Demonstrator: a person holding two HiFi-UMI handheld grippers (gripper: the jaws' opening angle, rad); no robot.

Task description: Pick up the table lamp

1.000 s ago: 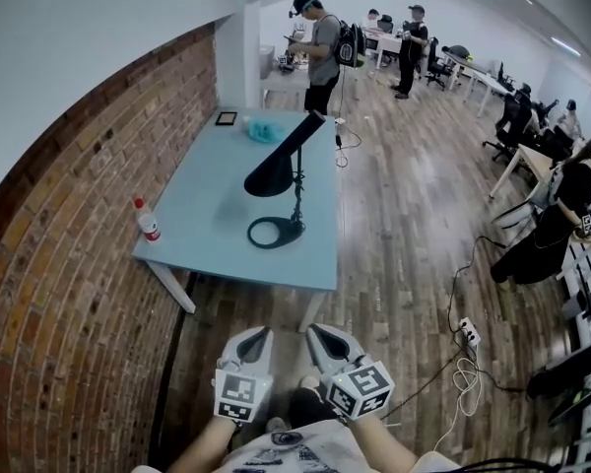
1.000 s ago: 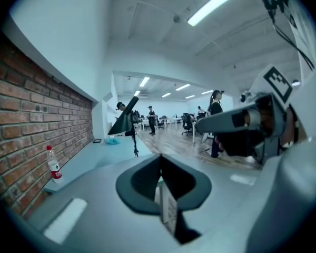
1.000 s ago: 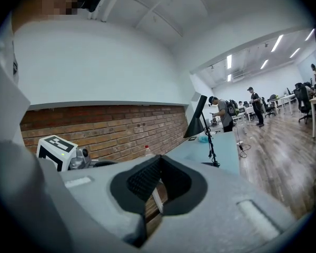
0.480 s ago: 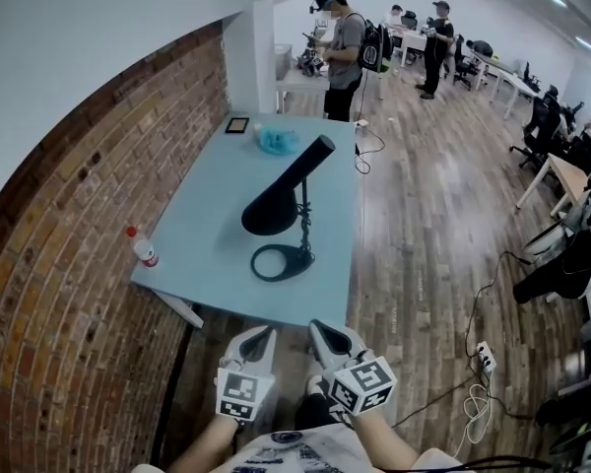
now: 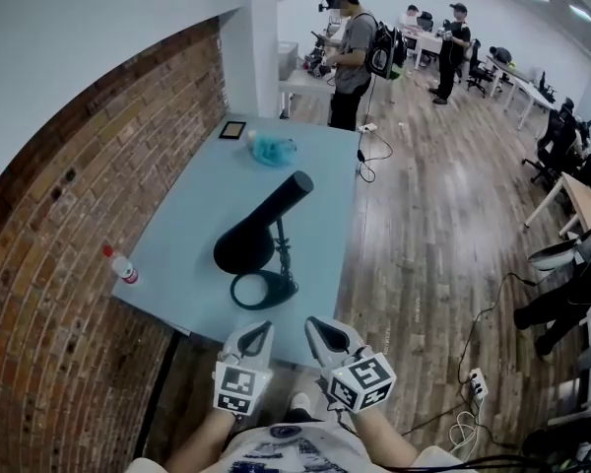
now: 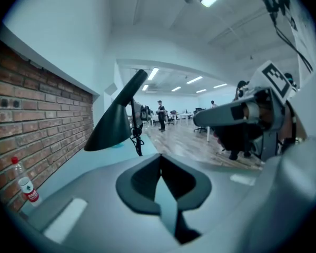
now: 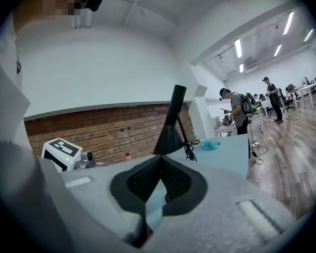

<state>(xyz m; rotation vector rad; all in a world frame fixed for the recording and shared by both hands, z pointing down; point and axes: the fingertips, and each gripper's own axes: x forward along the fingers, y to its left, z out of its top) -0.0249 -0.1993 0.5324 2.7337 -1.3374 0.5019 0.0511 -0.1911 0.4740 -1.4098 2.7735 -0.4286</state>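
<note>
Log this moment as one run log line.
phase: pre-grasp | left gripper: jaws shut, empty | right gripper: jaws shut, empty | table lamp: standing on blue table, untouched

plastic bottle point(image 5: 123, 268), teal cloth point(image 5: 272, 149), brick wall point(image 5: 59, 264)

The left gripper point(image 6: 160, 161) is pointing across the pale blue table point(image 6: 87, 165), jaws pressed together with nothing between them. Just ahead and slightly left of its tips, the black table lamp point(image 6: 115, 126) is standing, shade tilting down. Far left, a red-capped bottle point(image 6: 24, 181) is standing by the brick wall point(image 6: 37, 115), while the right gripper point(image 6: 237, 115) is showing off to the right
</note>
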